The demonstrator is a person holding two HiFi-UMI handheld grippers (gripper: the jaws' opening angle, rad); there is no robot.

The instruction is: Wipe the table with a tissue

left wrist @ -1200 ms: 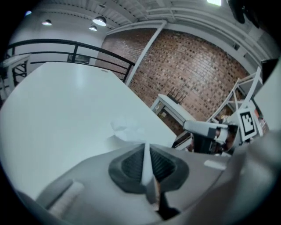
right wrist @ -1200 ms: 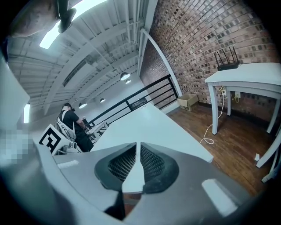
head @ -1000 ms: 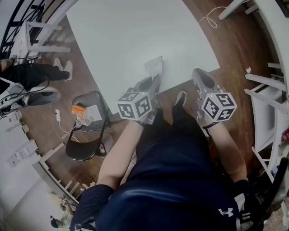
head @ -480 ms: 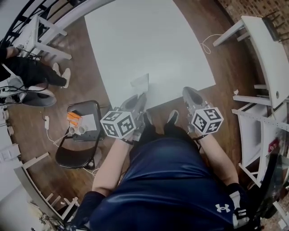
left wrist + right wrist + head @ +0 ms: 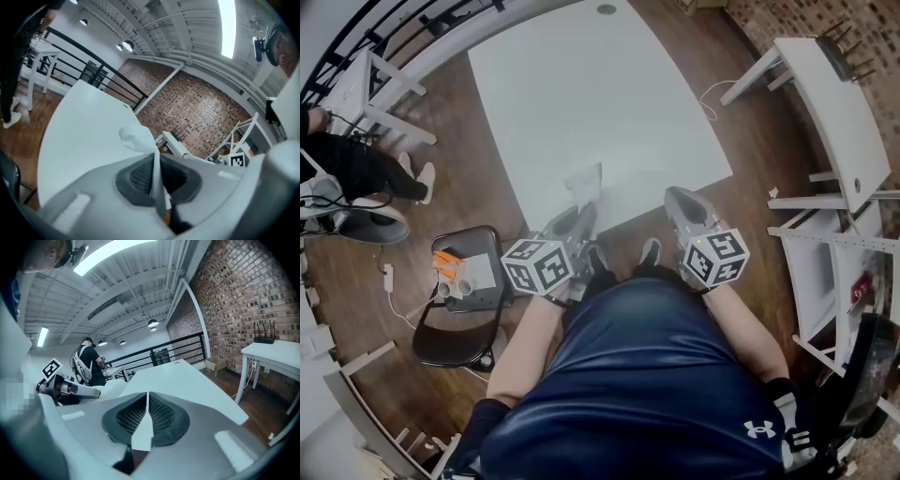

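Item: white desk (image 5: 581, 84), a broad rectangular top set askew on a wooden floor (image 5: 759, 178). Open floor strips run down its left and right edges. The near edge lies just ahead of the person working, and both claws sit at that edge. Item: tissue (image 5: 584, 180), white and crumpled, pinched at its lower end and standing up from the pads over the near part of the desk, left of middle. Item: left claw (image 5: 580, 210), clenched on the tissue. The left gripper view shows the sheet (image 5: 138, 138) trapped edge-on between the dark ribbed pads of the claw (image 5: 154, 159). Item: right claw (image 5: 677, 197), at the near edge toward the desk's right corner. Its jaws (image 5: 147, 397) are pressed together and grasp nothing. Item: dark chair (image 5: 455, 314), on the floor near the desk's near-left corner, with small objects on its seat. Item: second white desk (image 5: 834, 103), far right, well apart across bare boards. Item: pale cable (image 5: 710, 94), looped on the floor beside the main desk's right edge. Item: another person (image 5: 356, 164), far left, beside a black railing (image 5: 356, 37).
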